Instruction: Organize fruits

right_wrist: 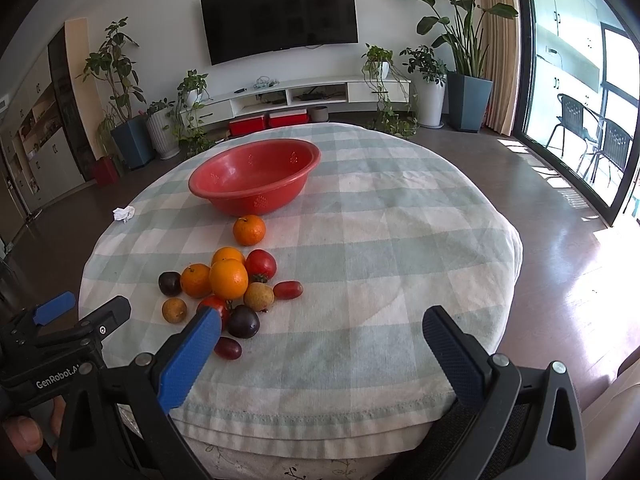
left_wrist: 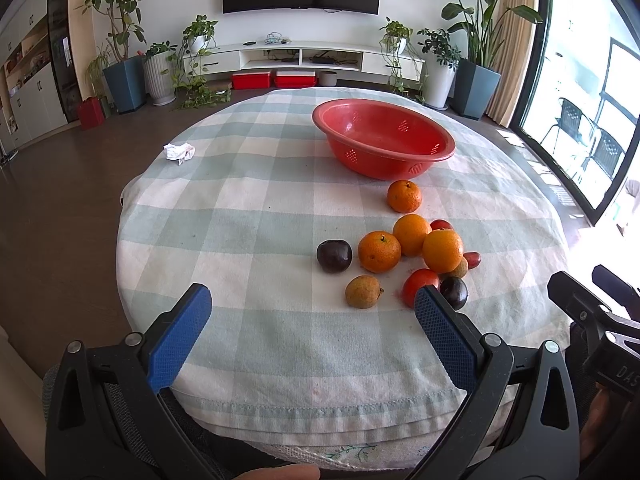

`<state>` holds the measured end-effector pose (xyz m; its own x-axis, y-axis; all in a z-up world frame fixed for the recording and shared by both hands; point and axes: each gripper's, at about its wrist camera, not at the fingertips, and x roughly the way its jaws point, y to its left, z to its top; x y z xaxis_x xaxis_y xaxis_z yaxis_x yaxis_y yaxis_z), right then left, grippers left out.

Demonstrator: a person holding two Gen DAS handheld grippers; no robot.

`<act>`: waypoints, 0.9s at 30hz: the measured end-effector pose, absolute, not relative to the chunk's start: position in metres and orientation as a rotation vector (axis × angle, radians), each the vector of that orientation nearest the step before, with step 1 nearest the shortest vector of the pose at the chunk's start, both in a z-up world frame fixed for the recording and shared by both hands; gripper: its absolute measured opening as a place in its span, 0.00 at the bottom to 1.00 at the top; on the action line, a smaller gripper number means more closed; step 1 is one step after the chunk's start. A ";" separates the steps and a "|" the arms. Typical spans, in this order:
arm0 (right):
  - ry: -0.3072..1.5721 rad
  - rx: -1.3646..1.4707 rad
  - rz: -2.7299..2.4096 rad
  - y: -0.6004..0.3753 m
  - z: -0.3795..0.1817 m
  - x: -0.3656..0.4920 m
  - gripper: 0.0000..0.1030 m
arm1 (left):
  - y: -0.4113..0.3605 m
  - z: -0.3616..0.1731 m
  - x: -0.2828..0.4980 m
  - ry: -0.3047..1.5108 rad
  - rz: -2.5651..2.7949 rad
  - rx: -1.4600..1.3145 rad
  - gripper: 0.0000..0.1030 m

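A red colander bowl [left_wrist: 384, 140] stands empty on the far side of the checked tablecloth; it also shows in the right wrist view [right_wrist: 256, 180]. One orange [left_wrist: 404, 196] lies alone just in front of it. A pile of fruit lies nearer: oranges [left_wrist: 379, 251], a dark plum [left_wrist: 334, 255], a brown longan [left_wrist: 363, 291], tomatoes [right_wrist: 261, 265], red grapes [right_wrist: 288, 290]. My left gripper [left_wrist: 314, 312] is open and empty, short of the pile. My right gripper [right_wrist: 322, 334] is open and empty, right of the pile.
A crumpled white tissue [left_wrist: 179, 151] lies at the table's left edge. The round table [right_wrist: 400, 240] drops off to a dark floor all around. Potted plants [left_wrist: 124, 80], a TV cabinet and glass doors lie beyond.
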<state>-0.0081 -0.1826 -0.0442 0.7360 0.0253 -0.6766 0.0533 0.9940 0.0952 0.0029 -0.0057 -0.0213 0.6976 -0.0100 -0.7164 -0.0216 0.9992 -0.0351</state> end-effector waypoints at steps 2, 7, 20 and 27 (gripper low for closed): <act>0.743 0.112 -0.014 -0.182 -0.043 -0.007 1.00 | -0.005 -0.021 0.003 0.798 0.006 -0.043 1.00; 0.747 0.112 -0.012 -0.183 -0.044 -0.007 1.00 | -0.004 -0.022 0.003 0.800 0.006 -0.044 1.00; 0.751 0.112 -0.012 -0.182 -0.045 -0.007 1.00 | -0.004 -0.025 0.003 0.800 0.007 -0.047 1.00; 0.751 0.114 -0.009 -0.182 -0.045 -0.008 1.00 | 0.007 -0.030 0.003 0.789 -0.030 -0.112 1.00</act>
